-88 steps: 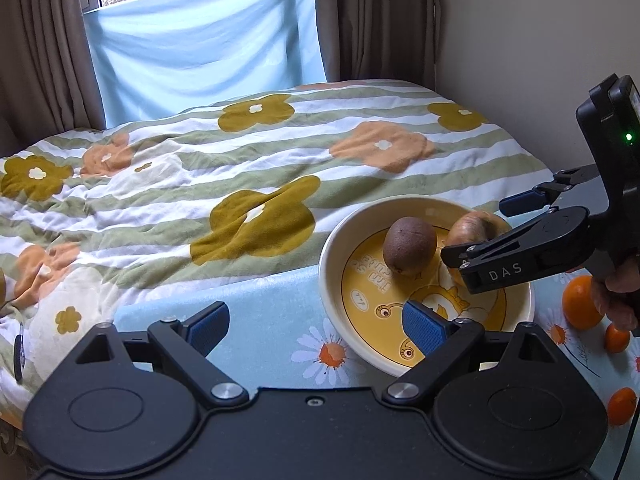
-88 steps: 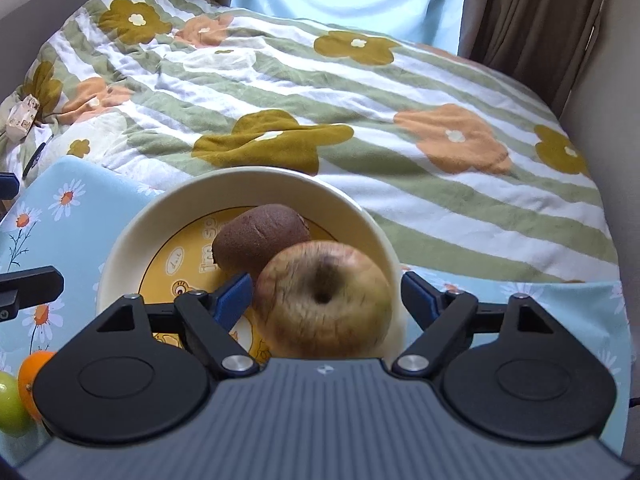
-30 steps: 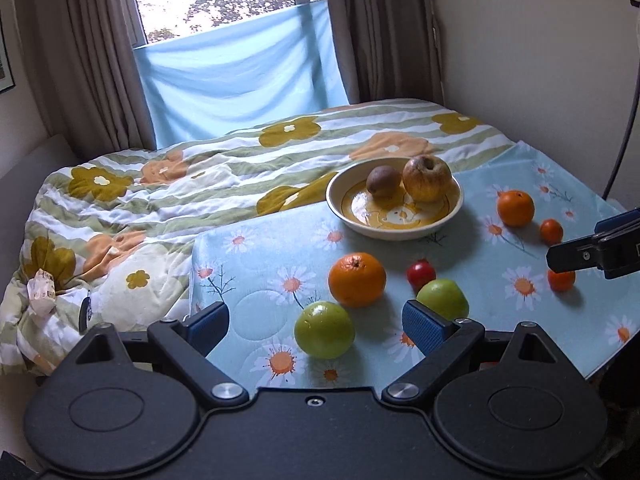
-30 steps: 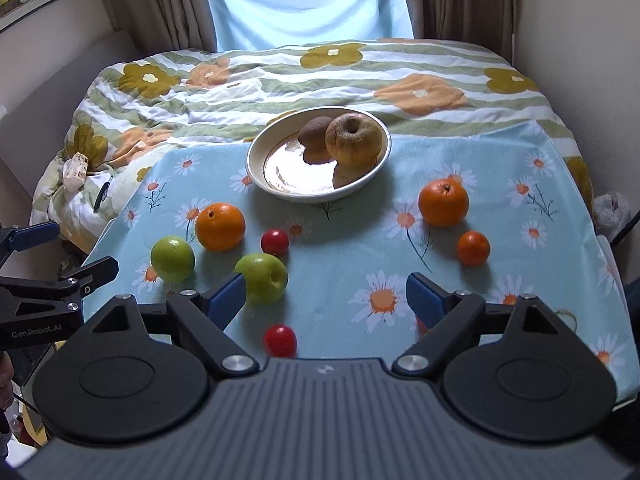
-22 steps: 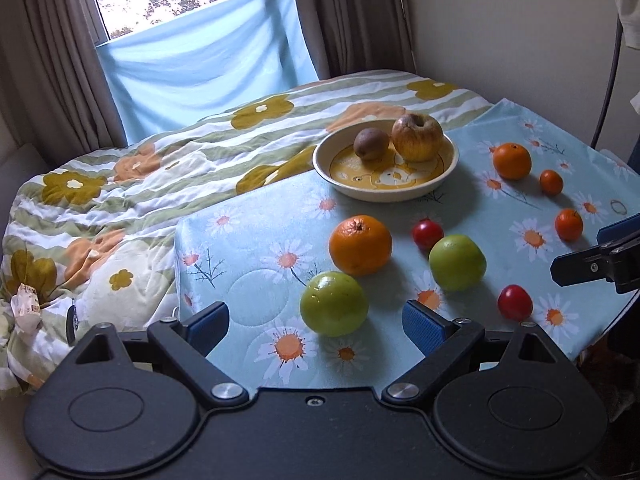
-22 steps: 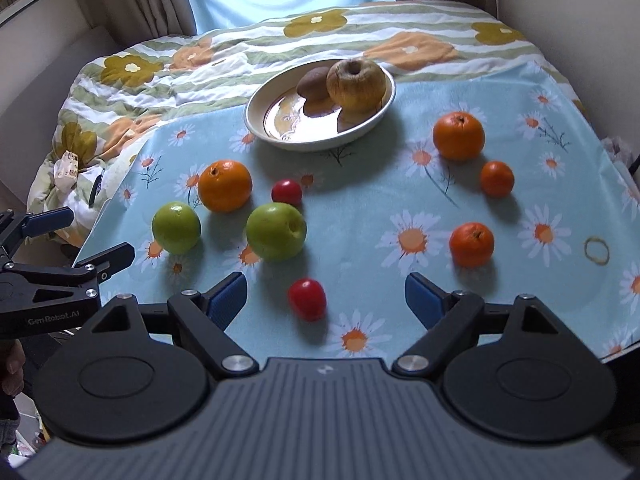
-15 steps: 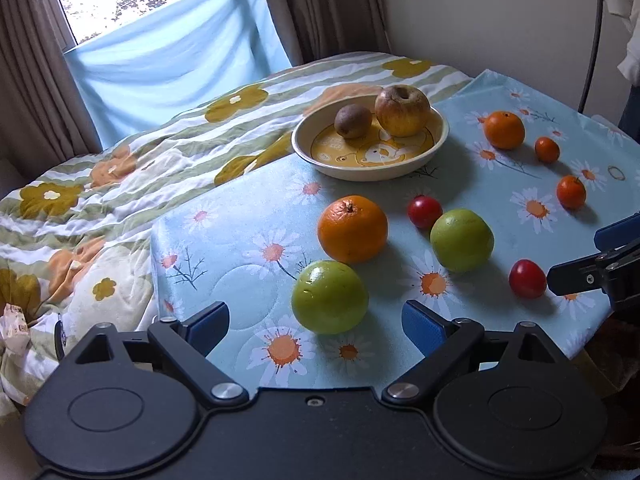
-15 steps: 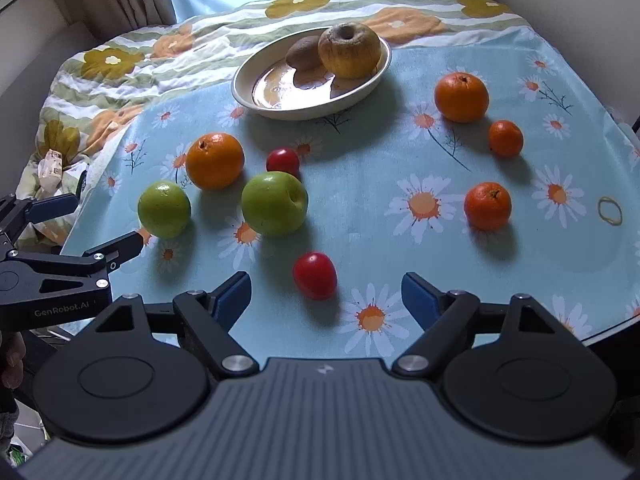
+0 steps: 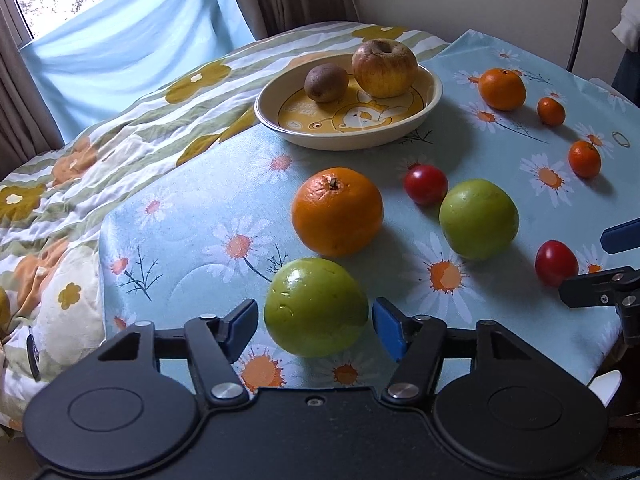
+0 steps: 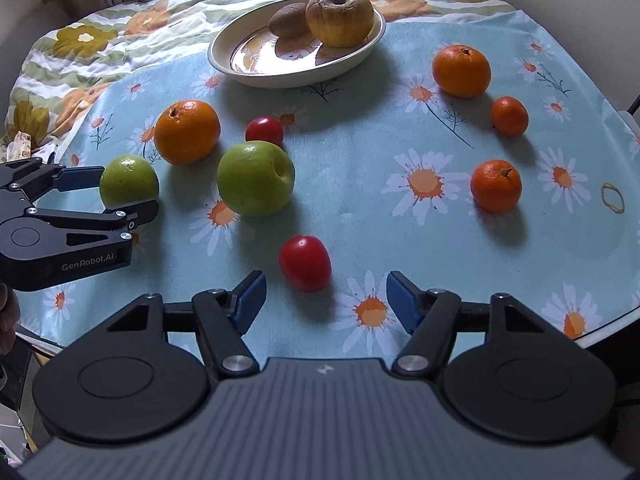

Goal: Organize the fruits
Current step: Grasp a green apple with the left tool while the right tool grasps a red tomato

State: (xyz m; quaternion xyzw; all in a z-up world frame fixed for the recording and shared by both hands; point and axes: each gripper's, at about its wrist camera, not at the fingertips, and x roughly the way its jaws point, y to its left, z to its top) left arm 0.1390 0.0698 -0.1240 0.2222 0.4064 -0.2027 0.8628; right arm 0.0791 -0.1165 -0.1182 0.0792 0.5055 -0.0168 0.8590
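Note:
A green apple rests on the daisy tablecloth between the blue pads of my left gripper, whose jaws are closing; thin gaps still show on both sides. The right wrist view shows the same left gripper flanking that green apple. My right gripper is closing too, with a red tomato just ahead of its fingertips, untouched. A cream bowl at the back holds a kiwi and a brownish apple.
Loose on the cloth lie a large orange, a second green apple, another red tomato, an orange and two mandarins. The table edge curves near right. A floral bedcover lies beyond.
Both grippers have come down closer to the table and their jaws have narrowed. The green apple now sits between the left fingers, and the red tomato is nearer the right ones.

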